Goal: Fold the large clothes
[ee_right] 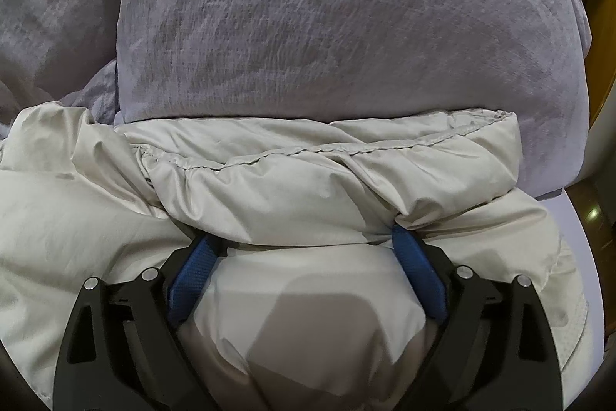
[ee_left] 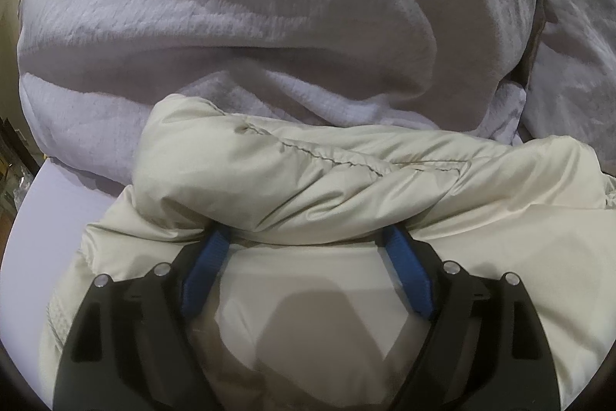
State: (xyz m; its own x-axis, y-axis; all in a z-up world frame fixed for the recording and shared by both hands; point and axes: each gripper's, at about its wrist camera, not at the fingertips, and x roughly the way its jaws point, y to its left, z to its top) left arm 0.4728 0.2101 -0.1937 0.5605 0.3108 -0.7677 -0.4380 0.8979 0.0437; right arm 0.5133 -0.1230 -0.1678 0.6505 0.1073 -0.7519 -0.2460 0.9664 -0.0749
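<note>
Sheeny puffer cloth against nubbly grey fabric

The cream padded jacket [ee_left: 308,180] is smooth, thin woven cloth with a soft sheen, puckered along its stitched seams; the lavender-grey bedding [ee_left: 231,6] behind it looks matt and rough, like crinkled textured cotton. Each hand-held gripper, left [ee_left: 306,241] and right [ee_right: 304,241], is matt black plastic with small shiny metal pins, and its fingers [ee_right: 417,276] carry blue ribbed, rubbery-looking pads.

jacket [ee_left: 346,180] before pillows [ee_left: 231,6], on bed [ee_left: 42,218]
</note>
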